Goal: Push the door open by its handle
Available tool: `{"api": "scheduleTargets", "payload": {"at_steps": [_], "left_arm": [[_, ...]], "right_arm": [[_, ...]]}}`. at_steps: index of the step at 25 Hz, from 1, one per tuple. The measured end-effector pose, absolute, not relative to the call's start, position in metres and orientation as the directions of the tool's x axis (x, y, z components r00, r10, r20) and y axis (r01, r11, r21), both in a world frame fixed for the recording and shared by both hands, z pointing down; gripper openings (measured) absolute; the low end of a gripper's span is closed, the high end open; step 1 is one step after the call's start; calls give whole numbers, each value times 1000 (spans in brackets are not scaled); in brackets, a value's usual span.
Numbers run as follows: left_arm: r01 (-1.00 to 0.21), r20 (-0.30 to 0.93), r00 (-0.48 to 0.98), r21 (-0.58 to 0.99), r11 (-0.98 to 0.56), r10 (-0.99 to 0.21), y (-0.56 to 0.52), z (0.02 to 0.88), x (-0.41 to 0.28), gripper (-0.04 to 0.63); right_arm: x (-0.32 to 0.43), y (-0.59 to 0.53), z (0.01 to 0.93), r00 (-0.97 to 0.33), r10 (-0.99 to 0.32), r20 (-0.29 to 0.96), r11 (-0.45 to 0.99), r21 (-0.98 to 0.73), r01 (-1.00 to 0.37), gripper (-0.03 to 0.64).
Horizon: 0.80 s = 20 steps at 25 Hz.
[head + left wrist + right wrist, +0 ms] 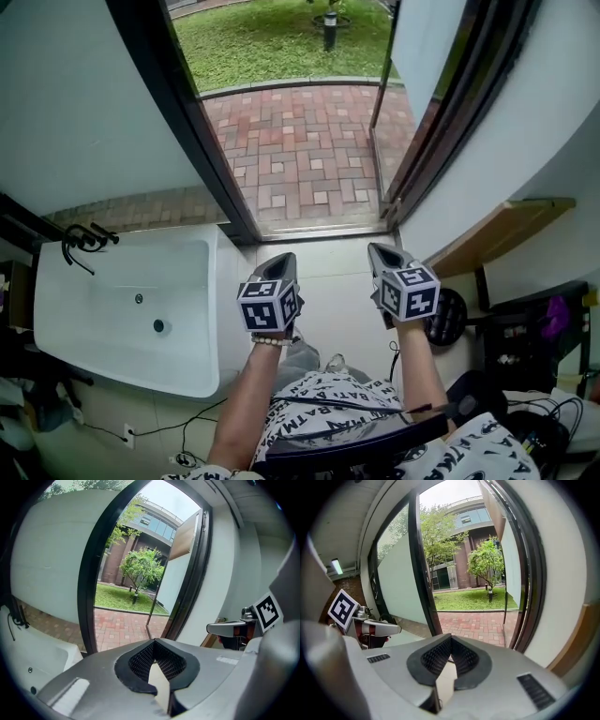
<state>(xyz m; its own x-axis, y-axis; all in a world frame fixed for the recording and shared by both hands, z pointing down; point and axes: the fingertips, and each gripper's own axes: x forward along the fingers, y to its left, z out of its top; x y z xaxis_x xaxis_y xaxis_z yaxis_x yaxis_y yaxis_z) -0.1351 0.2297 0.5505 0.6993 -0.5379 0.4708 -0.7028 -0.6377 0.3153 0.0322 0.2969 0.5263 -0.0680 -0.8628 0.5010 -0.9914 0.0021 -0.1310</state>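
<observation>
Brick paving [300,150] lies ahead of my left gripper [279,262] and right gripper [380,251], both pressed together, empty; white basin [103,281] to their left.

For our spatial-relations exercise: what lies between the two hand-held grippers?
Only bare pale floor separates the left hand-held gripper and the right hand-held gripper, in the head view.
</observation>
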Motion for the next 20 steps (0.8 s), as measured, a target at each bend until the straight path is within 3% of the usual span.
{"api": "scheduleTargets", "payload": {"at_steps": [6,20], "left_arm": [[-711,453,694,309,-631,-560,258,542,-152,1],[-700,425,708,314,-642,-564,265,528,-140,0]], "right_arm": [[0,322,529,-91,-864,496,40,-113,-993,14],[2,330,510,-98,-882,461,63,-91,-994,14]]}}
